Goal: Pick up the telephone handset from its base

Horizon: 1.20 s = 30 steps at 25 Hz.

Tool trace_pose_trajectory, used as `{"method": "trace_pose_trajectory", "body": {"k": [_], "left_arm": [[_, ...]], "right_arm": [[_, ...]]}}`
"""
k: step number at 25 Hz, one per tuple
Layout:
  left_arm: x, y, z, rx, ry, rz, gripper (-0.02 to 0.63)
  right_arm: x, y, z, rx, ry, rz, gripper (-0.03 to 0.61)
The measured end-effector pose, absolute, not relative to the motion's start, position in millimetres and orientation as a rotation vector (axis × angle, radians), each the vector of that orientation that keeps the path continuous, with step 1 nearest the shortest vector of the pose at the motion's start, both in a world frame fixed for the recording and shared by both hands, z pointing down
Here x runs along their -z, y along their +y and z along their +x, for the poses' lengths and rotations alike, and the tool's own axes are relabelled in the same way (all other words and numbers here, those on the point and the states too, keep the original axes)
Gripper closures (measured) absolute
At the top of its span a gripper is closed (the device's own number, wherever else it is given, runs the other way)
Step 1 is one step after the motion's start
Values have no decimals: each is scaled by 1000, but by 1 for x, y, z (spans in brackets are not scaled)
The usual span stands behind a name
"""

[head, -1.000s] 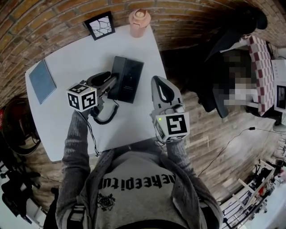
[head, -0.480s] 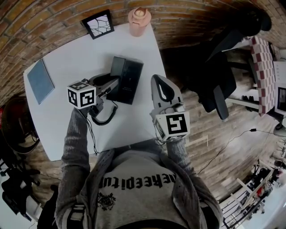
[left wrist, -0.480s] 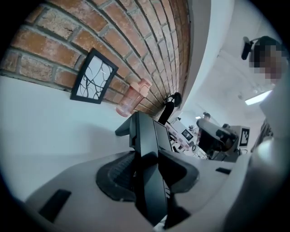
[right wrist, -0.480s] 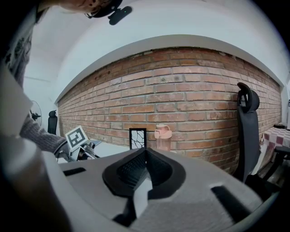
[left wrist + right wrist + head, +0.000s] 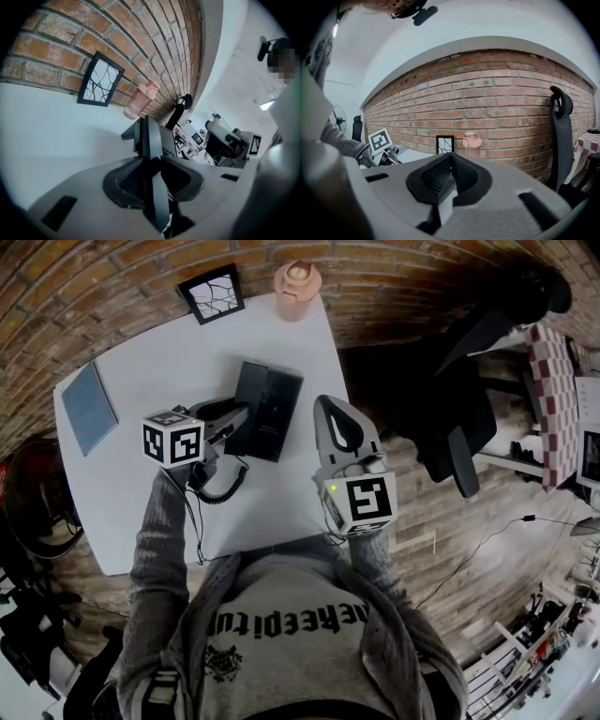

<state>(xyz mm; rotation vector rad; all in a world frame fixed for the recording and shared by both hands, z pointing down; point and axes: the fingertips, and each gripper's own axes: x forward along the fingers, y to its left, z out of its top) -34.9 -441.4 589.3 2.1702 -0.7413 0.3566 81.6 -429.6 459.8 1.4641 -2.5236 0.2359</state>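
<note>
Left tongs (image 5: 234,415) are closing on the handset (image 5: 149,136) beside its base (image 5: 269,409); right tongs (image 5: 330,407) pressed together, empty

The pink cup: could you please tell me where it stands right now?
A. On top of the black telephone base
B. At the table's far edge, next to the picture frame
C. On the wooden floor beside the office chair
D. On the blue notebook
B: the head view shows the pink cup at the far edge of the table, with the picture frame beside it.
</note>
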Motion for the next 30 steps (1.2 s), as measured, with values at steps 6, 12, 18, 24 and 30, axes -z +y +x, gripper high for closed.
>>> {"method": "trace_pose_trajectory", "body": {"k": [6,12,18,24,30], "left_arm": [[-577,-439,-41,-268,-748,2115,543],[-560,-433,-52,-210,-805,2097,545],[-527,-417,-64,-150,-887,2145,545],[-488,-399,-89,-94,-1034,2213,545],[-457,-381,-108,-47,-1169,2267,545]], "right_arm": [[-455,-430,79,-196,-2554,1460,575],[-449,-426,75,-184,-2575,1425,575],[-438,-415,64,-169,-2593,1396,575],[-422,-402,47,-105,-2649,1387,575],[-407,-384,38,-57,-2662,1398,575]]}}
